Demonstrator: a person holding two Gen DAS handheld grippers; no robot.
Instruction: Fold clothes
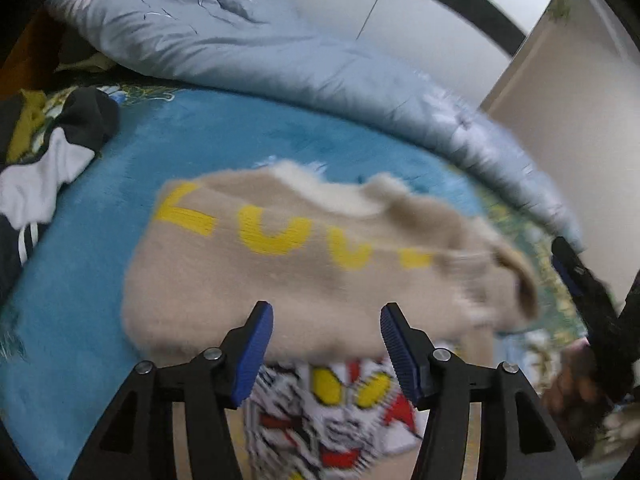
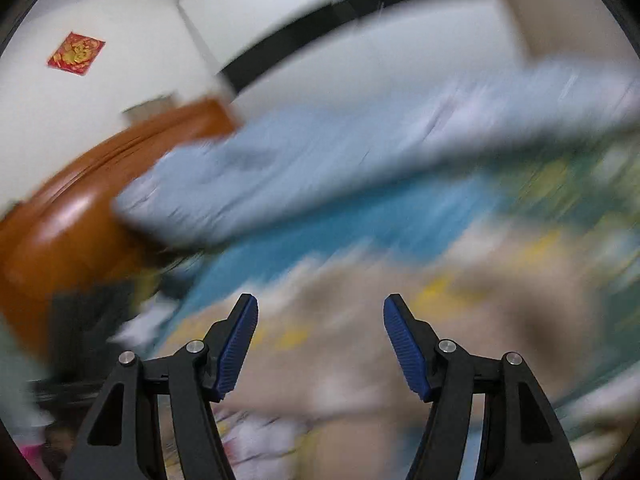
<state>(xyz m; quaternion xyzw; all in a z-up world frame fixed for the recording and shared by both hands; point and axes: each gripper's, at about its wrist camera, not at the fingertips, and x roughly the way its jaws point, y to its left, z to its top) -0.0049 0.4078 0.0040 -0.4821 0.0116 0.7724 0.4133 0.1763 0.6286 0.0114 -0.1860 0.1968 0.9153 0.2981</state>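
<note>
A folded beige fuzzy sweater (image 1: 304, 268) with yellow letters lies on the blue bed sheet (image 1: 80, 280). Beneath its near edge a white garment with a red, yellow and black cartoon print (image 1: 332, 412) sticks out. My left gripper (image 1: 326, 316) is open and empty, just above the sweater's near edge. My right gripper (image 2: 320, 308) is open and empty; its view is heavily motion-blurred, with the beige sweater (image 2: 380, 320) below it. The right gripper also shows at the right edge of the left wrist view (image 1: 580, 280).
A light blue quilt (image 1: 240, 40) is bunched along the far side of the bed. A black and white garment (image 1: 48, 168) lies at the left. An orange wooden headboard (image 2: 60, 220) and white walls stand behind.
</note>
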